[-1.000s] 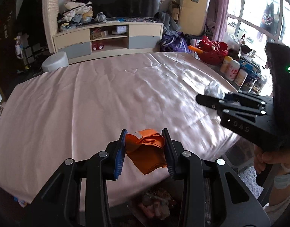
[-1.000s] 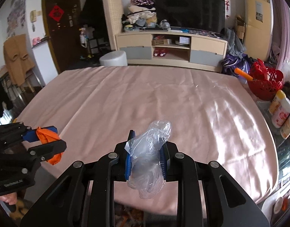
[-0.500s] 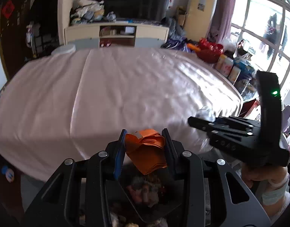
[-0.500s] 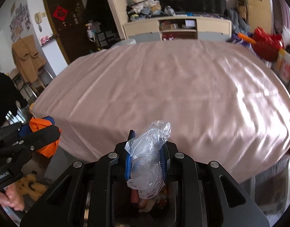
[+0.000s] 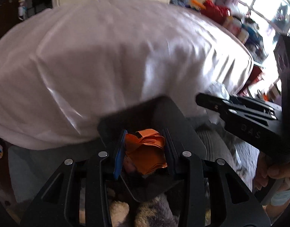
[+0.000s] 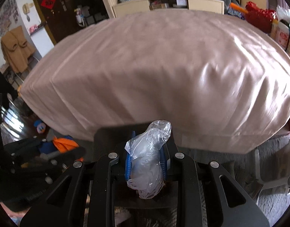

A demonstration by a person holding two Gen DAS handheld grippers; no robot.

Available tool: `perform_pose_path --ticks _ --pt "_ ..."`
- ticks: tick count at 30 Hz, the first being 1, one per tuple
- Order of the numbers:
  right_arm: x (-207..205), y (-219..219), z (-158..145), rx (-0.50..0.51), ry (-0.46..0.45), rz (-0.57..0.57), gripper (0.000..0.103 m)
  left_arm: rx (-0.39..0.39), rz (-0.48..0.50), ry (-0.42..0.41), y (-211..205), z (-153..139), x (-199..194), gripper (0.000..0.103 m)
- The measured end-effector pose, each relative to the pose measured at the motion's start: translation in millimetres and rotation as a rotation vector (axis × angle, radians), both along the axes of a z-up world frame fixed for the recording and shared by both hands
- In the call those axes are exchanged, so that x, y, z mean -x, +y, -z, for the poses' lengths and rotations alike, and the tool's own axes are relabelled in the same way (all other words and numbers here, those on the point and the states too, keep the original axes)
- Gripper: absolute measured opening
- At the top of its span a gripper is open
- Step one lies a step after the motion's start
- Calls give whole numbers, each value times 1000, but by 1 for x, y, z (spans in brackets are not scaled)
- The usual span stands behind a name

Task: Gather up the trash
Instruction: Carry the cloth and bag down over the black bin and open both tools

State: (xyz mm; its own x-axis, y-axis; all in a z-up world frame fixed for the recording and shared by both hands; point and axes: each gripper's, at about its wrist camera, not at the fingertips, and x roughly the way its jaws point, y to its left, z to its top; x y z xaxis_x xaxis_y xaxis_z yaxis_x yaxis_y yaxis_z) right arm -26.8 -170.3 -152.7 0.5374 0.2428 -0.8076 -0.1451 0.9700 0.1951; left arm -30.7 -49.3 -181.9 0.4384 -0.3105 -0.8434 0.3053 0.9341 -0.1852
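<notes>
Just off the near edge of the pink bed (image 6: 154, 66), orange paper (image 5: 146, 151) was clamped in the left gripper (image 5: 145, 147) and a clear plastic bag (image 6: 146, 160) in the right gripper (image 6: 146, 162), over the dark bin (image 5: 182, 124). Released carelessly, the light bag could easily be dropped outside it.

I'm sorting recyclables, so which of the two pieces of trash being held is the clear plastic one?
The crumpled transparent bag, clamped in the right gripper. The left gripper holds folded orange paper, opaque and creased.
</notes>
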Motion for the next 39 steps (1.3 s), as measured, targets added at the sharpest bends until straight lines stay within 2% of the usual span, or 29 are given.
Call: perform_pose_path --ticks 7,17,19,21,24,25,26,27,30,34,39 --pt "-7 -3 15 -24 54 5 25 5 -1 29 0 8 -1 35" --pt "-9 -1 13 -40 54 5 28 14 -22 39 4 8 -3 38" --pt "-10 -2 14 -44 60 16 34 7 -25 39 5 8 -3 42" --pt "-10 -3 15 -48 60 27 53 4 -21 42 4 9 -3 48" --pt "-9 -4 14 -47 55 37 58 -2 -19 40 4 8 -3 57" --pt "-9 -4 13 -45 53 41 61 -2 -23 39 4 8 -3 63" --pt "-9 -5 12 -41 49 47 69 -3 -27 37 4 8 -3 70" --pt "-9 -5 12 -37 44 54 78 -8 -34 31 6 7 -3 73" --pt "-8 -7 10 -23 38 74 97 -6 -40 22 7 5 -3 83" --pt "-9 -10 8 -23 37 87 99 -2 -46 19 8 4 -3 95" --pt "-9 -11 -4 -18 3 86 99 15 -77 -16 13 -8 -2 95"
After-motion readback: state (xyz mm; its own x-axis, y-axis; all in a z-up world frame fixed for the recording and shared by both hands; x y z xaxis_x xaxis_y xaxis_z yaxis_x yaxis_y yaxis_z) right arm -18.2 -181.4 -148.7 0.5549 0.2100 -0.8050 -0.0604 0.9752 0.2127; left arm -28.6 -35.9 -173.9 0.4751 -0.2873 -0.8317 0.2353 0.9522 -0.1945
